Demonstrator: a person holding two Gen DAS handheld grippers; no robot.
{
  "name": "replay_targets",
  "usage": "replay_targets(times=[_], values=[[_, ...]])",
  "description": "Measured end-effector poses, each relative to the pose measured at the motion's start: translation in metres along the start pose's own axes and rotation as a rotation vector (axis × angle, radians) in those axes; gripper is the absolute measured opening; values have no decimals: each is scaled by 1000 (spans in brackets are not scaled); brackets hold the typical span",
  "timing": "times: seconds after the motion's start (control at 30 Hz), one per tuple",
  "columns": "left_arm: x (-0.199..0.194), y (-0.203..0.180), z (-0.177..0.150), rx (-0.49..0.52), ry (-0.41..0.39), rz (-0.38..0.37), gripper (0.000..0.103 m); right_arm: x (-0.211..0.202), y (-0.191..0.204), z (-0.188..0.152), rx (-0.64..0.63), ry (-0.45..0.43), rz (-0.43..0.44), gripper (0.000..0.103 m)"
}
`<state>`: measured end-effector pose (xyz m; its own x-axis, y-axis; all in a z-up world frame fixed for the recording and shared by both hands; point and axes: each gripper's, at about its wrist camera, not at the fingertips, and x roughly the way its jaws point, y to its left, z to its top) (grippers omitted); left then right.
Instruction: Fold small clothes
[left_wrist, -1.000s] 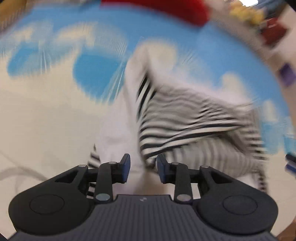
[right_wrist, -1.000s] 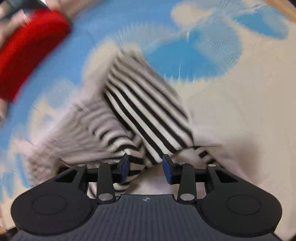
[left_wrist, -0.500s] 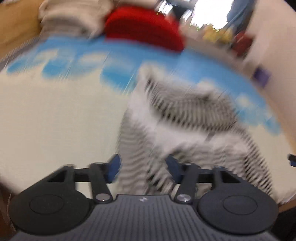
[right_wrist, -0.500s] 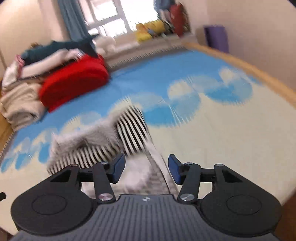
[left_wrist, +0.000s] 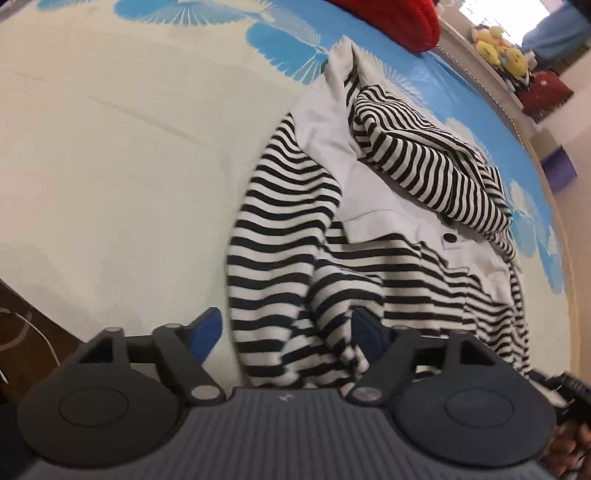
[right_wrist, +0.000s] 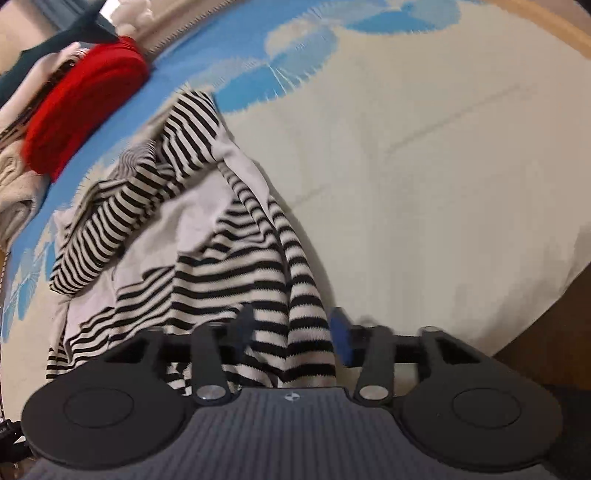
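Observation:
A black-and-white striped top (left_wrist: 288, 236) with white panels lies crumpled on the cream and blue bedspread (left_wrist: 110, 166). One striped sleeve is folded across it (left_wrist: 424, 158). My left gripper (left_wrist: 288, 330) hovers over its near hem. Its jaws are opening wide, with a loose fold of cloth between them and the left pad clear of it. My right gripper (right_wrist: 293, 328) sits at the other near corner of the top (right_wrist: 229, 266). Its jaws are also opening, and a striped fold hangs slack between the pads.
A red folded garment (right_wrist: 81, 110) and a beige pile of clothes (right_wrist: 14, 184) sit at the far side of the bed. Yellow plush toys (left_wrist: 495, 48) line a ledge beyond. The bed's near edge drops to dark floor (right_wrist: 554, 332). A hand (left_wrist: 569, 446) shows at the lower right.
Both grippers came down towards the bed's near edge with the top, then their jaws spread. The top, lifted and blurred before, now lies on the bedspread.

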<state>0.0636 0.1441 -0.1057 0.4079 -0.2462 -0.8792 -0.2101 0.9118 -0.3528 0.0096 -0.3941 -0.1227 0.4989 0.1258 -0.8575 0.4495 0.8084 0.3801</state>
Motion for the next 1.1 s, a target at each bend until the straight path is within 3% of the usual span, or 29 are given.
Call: replay_targets(times=[0.1, 0.4, 0.5, 0.53, 0.57, 0.6, 0.63, 0.77, 0.87, 0.93, 1.0, 1.1], values=[[8, -8, 2, -27, 20, -27, 85, 11, 1, -5, -1, 42, -12, 61], [40, -24, -3, 39, 66, 114, 83, 24, 12, -11, -87, 68, -57, 63], [42, -29, -7, 105, 51, 157, 65, 24, 14, -14, -109, 55, -66, 60], [42, -31, -9, 129, 42, 165, 49, 24, 15, -14, -118, 50, -67, 48], [41, -33, -11, 155, 38, 164, 24, 25, 16, -14, -126, 51, -62, 33], [39, -33, -12, 170, 37, 154, 13, 25, 16, -15, -128, 54, -50, 28], [36, -35, -13, 185, 32, 140, 8, 24, 17, -15, -133, 52, -36, 16], [10, -39, -16, 221, -22, 95, 7, 5, 25, -15, -187, -25, -26, 12], [-19, -33, -16, 186, -68, 39, 6, -24, 17, -7, -133, -95, -8, 3], [-31, -24, -18, 156, -70, 13, 6, -41, 5, -2, -85, -119, -11, 3], [-31, -16, -22, 133, -43, 16, 6, -49, -8, -2, -24, -102, 31, 3], [-19, -12, -22, 126, 7, 35, 10, -37, -8, -7, -70, -42, 14, 3]])
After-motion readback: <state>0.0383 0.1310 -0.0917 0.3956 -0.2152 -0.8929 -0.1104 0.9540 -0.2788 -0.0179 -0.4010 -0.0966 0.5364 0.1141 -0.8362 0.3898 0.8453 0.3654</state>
